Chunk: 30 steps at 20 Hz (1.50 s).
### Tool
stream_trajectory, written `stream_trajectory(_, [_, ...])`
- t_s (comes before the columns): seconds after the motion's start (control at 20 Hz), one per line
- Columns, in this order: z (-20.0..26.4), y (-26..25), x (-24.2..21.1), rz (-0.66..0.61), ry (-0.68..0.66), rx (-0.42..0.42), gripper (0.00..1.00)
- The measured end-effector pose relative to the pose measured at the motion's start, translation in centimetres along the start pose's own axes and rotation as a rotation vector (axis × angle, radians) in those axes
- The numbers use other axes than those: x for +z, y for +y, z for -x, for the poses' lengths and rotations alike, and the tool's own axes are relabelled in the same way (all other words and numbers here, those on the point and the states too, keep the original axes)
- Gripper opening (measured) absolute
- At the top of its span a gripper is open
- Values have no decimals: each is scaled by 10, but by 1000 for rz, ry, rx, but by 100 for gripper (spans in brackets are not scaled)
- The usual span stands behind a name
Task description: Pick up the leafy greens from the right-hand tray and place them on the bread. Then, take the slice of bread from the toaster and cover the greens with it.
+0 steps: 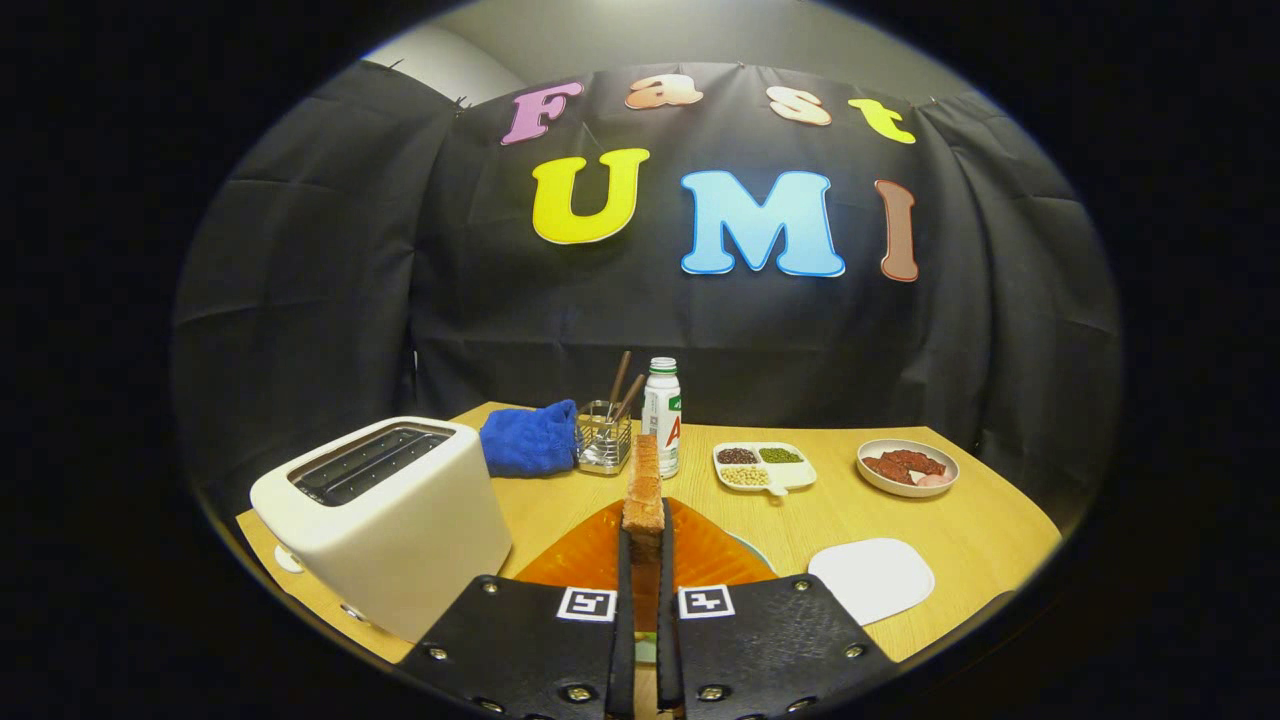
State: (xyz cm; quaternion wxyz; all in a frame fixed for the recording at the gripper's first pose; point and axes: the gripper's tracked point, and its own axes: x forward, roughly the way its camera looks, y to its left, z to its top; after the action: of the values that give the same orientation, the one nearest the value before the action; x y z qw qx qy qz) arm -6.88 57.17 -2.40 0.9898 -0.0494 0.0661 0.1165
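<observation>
Surface: wooden table (960, 530), backed by black cloth wall (400, 280).
Left: white toaster (390, 520), 2 slots seen empty from above; blue cloth (530, 440) lies behind it.
Behind: wire holder (605, 450) with sticks, white bottle (662, 415), divided dish (765, 467) of beans, bowl (907, 467) of red pieces.
Right: white tray (872, 578), bare.
Ahead: orange plate (700, 555) lies under the fingers.
Gripper (645, 560): closed narrow, bread slice (643, 490) clamped on edge, upright, above the plate.
</observation>
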Motion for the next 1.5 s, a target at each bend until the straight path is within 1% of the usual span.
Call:
stream_trajectory(0.15, [-5,3,-5,-14,-8,-4,9])
stream_trajectory(0.3, [-10,10,-6,-75,-25,5,8])
stream_trajectory(0.45, [-19,21,-9,-77,-31,24,8])
stream_trajectory(0.55, [-24,32,-15,-87,-20,49,8])
stream_trajectory(0.7, [-30,38,-27,-94,12,59,9])
stream_trajectory(0.9, [-37,32,-41,-83,48,55,8])
stream_trajectory(1.1, [-36,13,-46,-38,54,21,9])
stream_trajectory(1.2, [-38,6,-54,21,76,7,18])
stream_trajectory(1.35, [-36,-2,-57,63,73,0,20])
stream_trajectory(1.45, [-36,-6,-63,96,87,-7,38])
stream_trajectory(1.5, [-36,-9,-65,107,89,-8,38])
